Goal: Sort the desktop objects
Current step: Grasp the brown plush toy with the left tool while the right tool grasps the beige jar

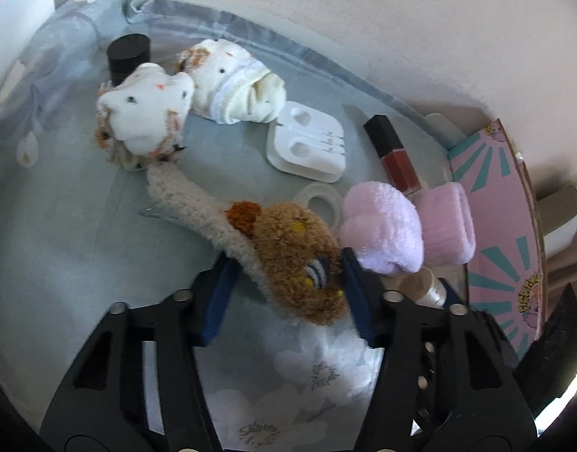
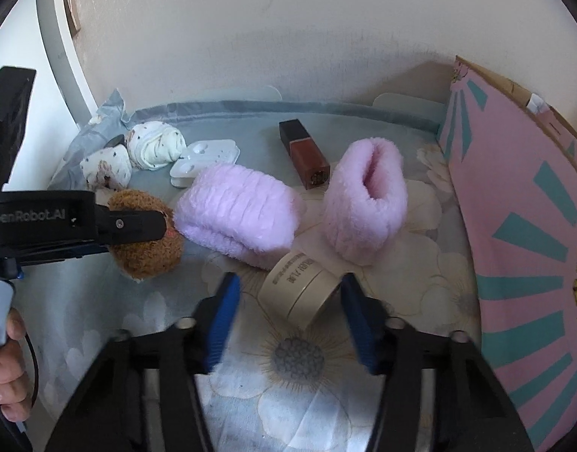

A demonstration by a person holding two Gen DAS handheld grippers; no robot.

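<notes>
Left gripper: jaws narrowed around the brown plush clip, apparently gripping, mid-table. Right gripper: partly open, one pad touching the cream jar lying tilted nearby. Risk: jar rolling from an off-centre pinch.

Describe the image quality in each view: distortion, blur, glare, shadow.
Left wrist view: fisheye bends the pink box; dark vignette at the corners; the plush bear clip is sharp. Right wrist view: the same curving, bright window glare on the left, soft shadow beneath the cream jar.
</notes>
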